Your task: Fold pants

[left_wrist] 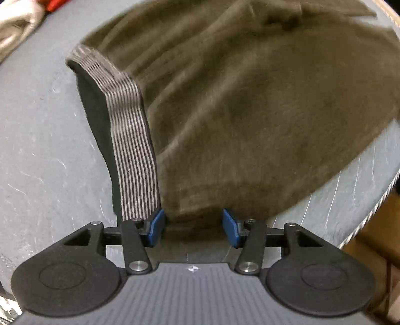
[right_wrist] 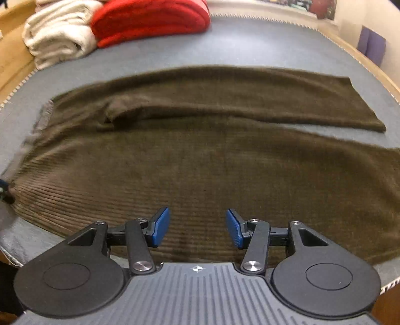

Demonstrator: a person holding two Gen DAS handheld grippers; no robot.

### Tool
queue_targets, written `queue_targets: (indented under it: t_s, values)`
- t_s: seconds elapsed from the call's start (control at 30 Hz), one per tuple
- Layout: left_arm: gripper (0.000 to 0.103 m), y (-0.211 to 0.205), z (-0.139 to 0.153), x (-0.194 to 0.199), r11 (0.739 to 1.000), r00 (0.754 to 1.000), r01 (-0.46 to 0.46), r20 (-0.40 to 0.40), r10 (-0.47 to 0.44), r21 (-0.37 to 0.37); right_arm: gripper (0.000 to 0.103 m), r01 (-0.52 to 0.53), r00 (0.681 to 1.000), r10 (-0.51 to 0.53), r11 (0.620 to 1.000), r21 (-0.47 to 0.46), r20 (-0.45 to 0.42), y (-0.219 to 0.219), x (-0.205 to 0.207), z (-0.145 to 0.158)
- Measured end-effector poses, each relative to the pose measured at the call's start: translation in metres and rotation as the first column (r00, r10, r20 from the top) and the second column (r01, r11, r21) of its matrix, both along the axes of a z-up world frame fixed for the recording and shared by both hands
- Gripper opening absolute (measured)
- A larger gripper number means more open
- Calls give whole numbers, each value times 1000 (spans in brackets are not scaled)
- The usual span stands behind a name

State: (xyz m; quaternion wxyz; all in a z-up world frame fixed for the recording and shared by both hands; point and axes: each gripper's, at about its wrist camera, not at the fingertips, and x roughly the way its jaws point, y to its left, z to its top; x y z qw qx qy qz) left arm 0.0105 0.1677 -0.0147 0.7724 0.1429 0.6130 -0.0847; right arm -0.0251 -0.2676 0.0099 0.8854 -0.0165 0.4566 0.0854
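L tongs: jaws part-open, pointing steeply down at the near waist corner of the pants. Brown cloth sits between the blue pads, but no visible pinch; left pad is touching or just beside the foot of the striped waistband. Grip unconfirmed.

R tongs: jaws about half-wide, nothing between them, hovering over the near leg close to its near edge. No contact seen.

Pants lie flat on the grey-covered bench, waist to the left, both legs running right; far leg is separated from near leg by a thin gap at the hem end. Small ridge of bunched cloth near the crotch.

Judgement: step in hand is taking hold of the near long edge, prob. to fold near leg over far leg. To do well: L should catch waistband and both cloth layers; R should drop to the near edge and bite fully before lifting. Lift both together, keep edge taut, lay hem on hem.

Surroundings: red folded item and cream folded item at far left of bench, well apart from pants; no obstruction to fold. Bench edge is near on the right; risk of cloth slipping off.
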Motion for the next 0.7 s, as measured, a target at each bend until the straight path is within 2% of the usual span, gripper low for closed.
queue_targets:
  t_s: [0.07,0.17,0.2,0.27,0.37,0.43,0.47,0.53,0.6,0.63,0.67,0.7]
  values:
    - [57,3,25,4,997,995,-46,87,51,-68,53,12,999,-12,1000,7,41,-1,0,7]
    - [68,11,54,10,979,966,-123,205,155,-160,52,32,984,-32,999,4,174,0,-4,29]
    - [70,12,57,16,976,956,-145,230,181,-162,52,45,966,-42,999,-4,255,0,-8,42]
    - [70,7,65,27,972,932,-172,294,213,-158,52,60,908,-50,998,-11,415,0,-16,70]
    - [73,-3,82,37,967,881,-193,406,245,-165,53,75,803,-77,997,28,590,-3,-20,120]
    - [83,-6,81,48,968,837,-195,488,248,-157,53,85,760,-122,992,89,638,-9,-18,150]
    - [84,-12,85,49,970,819,-196,519,244,-146,53,78,742,-141,989,124,656,-12,-16,164]
    - [84,-11,96,58,971,809,-188,536,240,-151,56,54,706,-175,980,194,686,-18,-13,190]
    - [84,-15,96,61,968,795,-195,553,250,-157,65,24,676,-182,974,226,714,-22,-6,209]
    - [84,-17,96,65,968,792,-192,556,251,-163,68,9,674,-171,975,224,719,-23,0,213]
    - [84,-19,96,68,968,789,-188,562,250,-167,75,-11,684,-147,977,211,715,-22,9,214]
    - [78,-20,100,69,968,785,-189,567,248,-163,82,-44,713,-98,982,184,695,-21,22,208]
